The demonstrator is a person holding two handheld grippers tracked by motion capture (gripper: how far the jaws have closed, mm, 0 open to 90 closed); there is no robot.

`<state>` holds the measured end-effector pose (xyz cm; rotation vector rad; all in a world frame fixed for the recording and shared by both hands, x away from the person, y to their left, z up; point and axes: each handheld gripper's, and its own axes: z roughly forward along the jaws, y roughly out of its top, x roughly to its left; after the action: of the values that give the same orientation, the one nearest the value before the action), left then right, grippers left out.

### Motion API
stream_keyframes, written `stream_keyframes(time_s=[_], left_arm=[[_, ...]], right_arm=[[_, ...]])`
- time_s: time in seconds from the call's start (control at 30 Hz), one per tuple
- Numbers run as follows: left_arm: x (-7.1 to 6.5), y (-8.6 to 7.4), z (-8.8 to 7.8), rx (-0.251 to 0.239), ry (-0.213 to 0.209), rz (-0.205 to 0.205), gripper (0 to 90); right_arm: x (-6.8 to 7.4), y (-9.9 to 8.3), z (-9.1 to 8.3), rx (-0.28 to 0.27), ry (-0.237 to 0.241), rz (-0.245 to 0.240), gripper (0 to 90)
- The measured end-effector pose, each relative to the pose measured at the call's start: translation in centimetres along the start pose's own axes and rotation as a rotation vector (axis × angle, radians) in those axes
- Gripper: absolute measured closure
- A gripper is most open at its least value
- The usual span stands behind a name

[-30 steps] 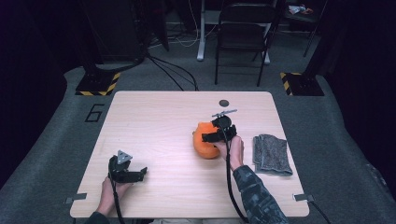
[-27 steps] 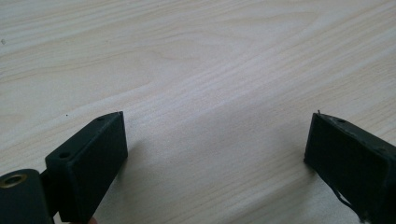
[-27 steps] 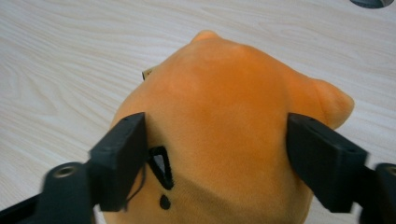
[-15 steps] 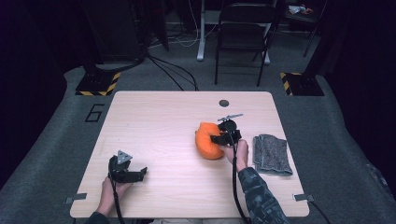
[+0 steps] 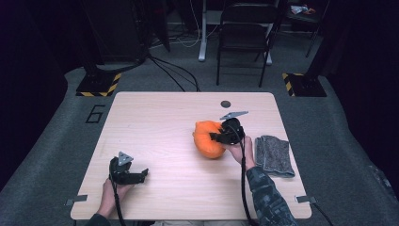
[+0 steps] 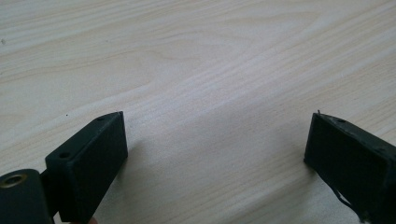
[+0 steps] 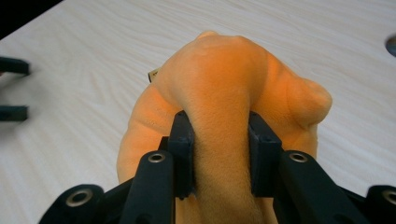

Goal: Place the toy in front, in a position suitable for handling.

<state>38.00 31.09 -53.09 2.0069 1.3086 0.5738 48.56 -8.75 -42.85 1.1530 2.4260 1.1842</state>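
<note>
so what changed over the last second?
The right gripper has just been closing and now pinches a fold of the orange plush toy, which has bunched up. The left gripper stayed open on the wooden table; the grey folded cloth didn't move.

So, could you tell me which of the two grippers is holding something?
The right gripper: its jaws pinch a fold of the orange plush toy. The left gripper stands open over bare table.
</note>
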Motion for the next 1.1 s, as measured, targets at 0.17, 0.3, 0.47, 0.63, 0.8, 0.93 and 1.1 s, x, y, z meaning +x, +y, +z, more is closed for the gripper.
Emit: stream_keyframes(time_s=[0.17, 0.3, 0.47, 0.63, 0.8, 0.93, 1.1], left_arm=[[0.0, 0.0, 0.0, 0.000, 0.000, 0.000, 5.6], [0.0, 0.0, 0.0, 0.000, 0.000, 0.000, 5.6], [0.0, 0.0, 0.0, 0.000, 0.000, 0.000, 5.6], [0.0, 0.0, 0.0, 0.000, -0.001, 0.002, 5.6], [0.0, 0.0, 0.0, 0.000, 0.000, 0.002, 5.6], [0.0, 0.0, 0.0, 0.000, 0.000, 0.002, 5.6], [0.0, 0.0, 0.0, 0.000, -0.001, 0.002, 5.6]], right_arm=[[0.1, 0.2, -1.1, 0.018, 0.055, -0.111, 67.4], [-0.1, 0.1, -1.9, 0.039, 0.103, -0.194, 66.8], [-0.5, -0.3, -2.2, 0.060, 0.149, -0.248, 66.1], [-1.3, -1.9, -0.4, 0.136, 0.112, -0.240, 62.3], [-1.4, -2.0, -0.9, 0.123, 0.092, -0.193, 48.0], [-0.9, -1.8, -1.7, 0.082, 0.062, -0.094, 28.0], [0.5, -1.5, -2.8, 0.091, -0.070, 0.123, 12.3]])
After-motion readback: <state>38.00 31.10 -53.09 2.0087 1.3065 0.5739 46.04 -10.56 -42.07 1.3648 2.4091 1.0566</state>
